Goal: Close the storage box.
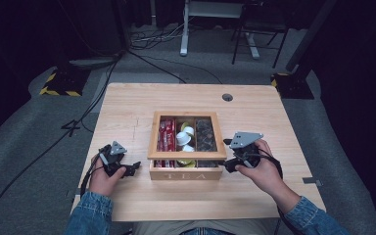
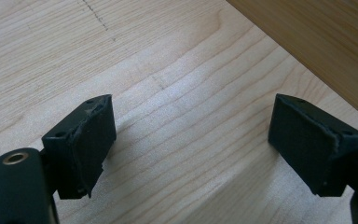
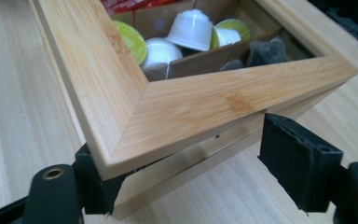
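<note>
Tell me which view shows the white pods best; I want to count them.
The right gripper view: the white pods sit close and sharp in the middle compartment of the tea box, beside green-topped ones. In the high view the white pods are small blobs. The left gripper view looks at bare table and the box's side.

Wooden tea box (image 1: 186, 172), lid ajar, mid-table

tea box (image 1: 186, 174) blocks table (image 1: 127, 105) centre; flanks lie open.

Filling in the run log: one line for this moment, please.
left tongs: open over table | right tongs: open at tea box lid corner
</note>
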Tool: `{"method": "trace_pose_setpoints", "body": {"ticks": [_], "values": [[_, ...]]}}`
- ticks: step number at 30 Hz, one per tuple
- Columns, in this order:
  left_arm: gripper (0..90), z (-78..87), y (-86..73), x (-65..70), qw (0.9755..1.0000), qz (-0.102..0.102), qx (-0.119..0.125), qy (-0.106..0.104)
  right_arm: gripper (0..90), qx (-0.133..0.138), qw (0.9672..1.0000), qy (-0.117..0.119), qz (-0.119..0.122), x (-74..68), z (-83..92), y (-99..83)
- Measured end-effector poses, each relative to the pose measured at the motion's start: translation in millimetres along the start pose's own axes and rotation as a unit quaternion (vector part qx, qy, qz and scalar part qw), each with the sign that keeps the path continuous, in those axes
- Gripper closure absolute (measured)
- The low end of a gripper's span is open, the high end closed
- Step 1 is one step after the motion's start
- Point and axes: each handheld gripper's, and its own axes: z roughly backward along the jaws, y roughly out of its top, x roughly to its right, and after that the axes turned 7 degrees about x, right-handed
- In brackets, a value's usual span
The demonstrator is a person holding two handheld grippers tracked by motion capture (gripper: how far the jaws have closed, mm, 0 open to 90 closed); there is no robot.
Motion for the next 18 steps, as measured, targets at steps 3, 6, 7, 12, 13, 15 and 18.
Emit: {"method": "trace_pose_setpoints", "body": {"ticks": [3, 6, 7, 12, 13, 15, 18], "values": [[15.3, 0.0, 0.1, -0.1, 1.0, -0.001, 0.0, 0.0, 24.7, -0.003, 0.9999, 0.009, -0.005, -1.8, -1.0, -4.2], [15.3, 0.0, 0.0, 0.0, 1.0, 0.0, 0.0, 0.0, 24.4, -0.009, 0.9998, 0.017, -0.006, -5.1, -0.3, -6.5], [15.3, -0.1, 0.0, 0.2, 1.0, 0.002, 0.0, -0.001, 24.4, -0.011, 0.9998, 0.018, -0.006, -6.3, 0.0, -7.2], [15.3, 0.0, 0.2, -0.2, 1.0, -0.001, -0.001, 0.0, 24.7, -0.019, 0.9995, 0.025, -0.004, -10.8, 0.6, -10.3], [15.3, 0.0, 0.1, -0.2, 1.0, -0.001, 0.0, 0.0, 24.8, -0.019, 0.9995, 0.025, -0.004, -11.3, 0.6, -10.8], [15.3, -0.1, 0.1, 0.0, 1.0, 0.001, -0.001, 0.0, 25.0, -0.021, 0.9994, 0.027, -0.006, -12.7, 0.3, -12.3], [15.3, -0.2, 0.2, 0.0, 1.0, 0.001, -0.001, 0.0, 25.7, -0.024, 0.9992, 0.03, -0.007, -13.5, 0.4, -13.8]]}}
